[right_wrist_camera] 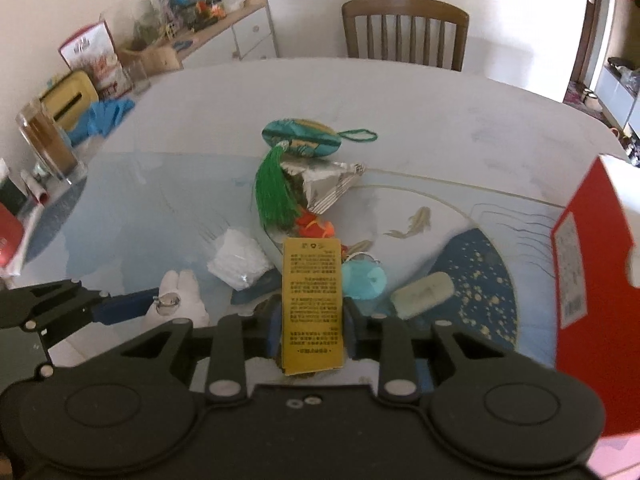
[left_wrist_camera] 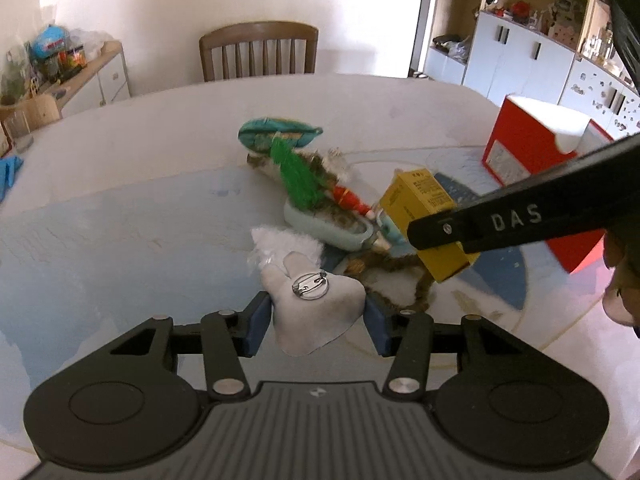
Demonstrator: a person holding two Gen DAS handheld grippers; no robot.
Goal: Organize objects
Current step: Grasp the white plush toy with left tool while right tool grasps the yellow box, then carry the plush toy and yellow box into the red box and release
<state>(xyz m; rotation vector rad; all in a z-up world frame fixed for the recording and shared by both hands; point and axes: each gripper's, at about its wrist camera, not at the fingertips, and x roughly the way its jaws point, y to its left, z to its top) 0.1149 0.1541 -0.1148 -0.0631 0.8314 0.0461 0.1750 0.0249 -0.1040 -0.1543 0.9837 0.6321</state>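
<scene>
**Yellow box and white plush pin, each clamped in a claw over the table**

The yellow box (right_wrist_camera: 312, 304) is sitting upright between the blue pads of the right gripper (right_wrist_camera: 310, 320), whose jaws are pressing against its two narrow sides; it is hanging clear of the table (right_wrist_camera: 400, 92), printed face toward the camera. In the left wrist view the same box (left_wrist_camera: 424, 208) is showing tilted, with the black finger of the right gripper (left_wrist_camera: 520, 220) crossing in front of it.

The left gripper (left_wrist_camera: 318, 320) is clamping a white plush pin (left_wrist_camera: 316, 312), its pads squeezing the soft body from both sides; the round metal clasp on its back is facing up. From the right wrist view this plush (right_wrist_camera: 180, 296) is appearing at the lower left, held by the left gripper (right_wrist_camera: 132, 308).

On the table beyond, a loose pile is lying: a teal embroidered sachet (right_wrist_camera: 300, 136) with a green tassel (right_wrist_camera: 276, 192), a silver foil packet (right_wrist_camera: 324, 184) touching it, a red-orange trinket (right_wrist_camera: 316, 226), a white wrapped packet (right_wrist_camera: 240, 260), a turquoise tag (right_wrist_camera: 364, 280) and a pale oblong case (right_wrist_camera: 422, 294). A red carton (right_wrist_camera: 592, 280) is standing open at the right edge. A wooden chair (right_wrist_camera: 404, 28) is standing at the far side.
</scene>
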